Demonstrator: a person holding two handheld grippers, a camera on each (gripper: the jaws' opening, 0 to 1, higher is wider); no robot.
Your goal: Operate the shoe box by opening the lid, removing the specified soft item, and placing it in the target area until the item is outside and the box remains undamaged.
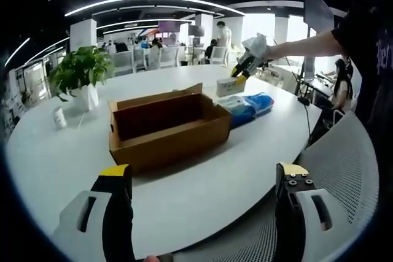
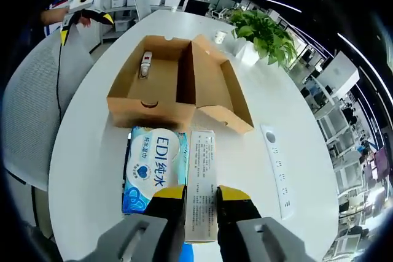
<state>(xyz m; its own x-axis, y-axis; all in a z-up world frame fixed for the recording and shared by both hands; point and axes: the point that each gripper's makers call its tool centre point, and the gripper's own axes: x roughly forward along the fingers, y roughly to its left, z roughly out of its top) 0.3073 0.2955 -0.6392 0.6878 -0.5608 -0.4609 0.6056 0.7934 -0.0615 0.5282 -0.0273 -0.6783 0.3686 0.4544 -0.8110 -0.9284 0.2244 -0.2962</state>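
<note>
The brown cardboard shoe box (image 1: pixel 166 128) stands open on the white table (image 1: pixel 55 164), its lid (image 2: pixel 215 90) folded back. A small white object (image 2: pixel 145 64) lies inside the box (image 2: pixel 153 84). My right gripper (image 2: pixel 201 196) is shut on a long white soft pack (image 2: pixel 201 179), held just beyond the box. That pack (image 1: pixel 230 85) hangs from the right gripper (image 1: pixel 247 65) close over the table. A blue tissue pack (image 2: pixel 150 170) lies beside it, also visible as the blue pack (image 1: pixel 249 107). My left gripper (image 1: pixel 202 175) is open, short of the box, holding nothing.
A potted plant (image 1: pixel 83 72) and a small cup (image 1: pixel 59 116) stand at the table's far side. A white power strip (image 2: pixel 276 164) lies on the table. A grey mesh chair (image 1: pixel 344 170) is at the table's near edge. People sit in the office behind.
</note>
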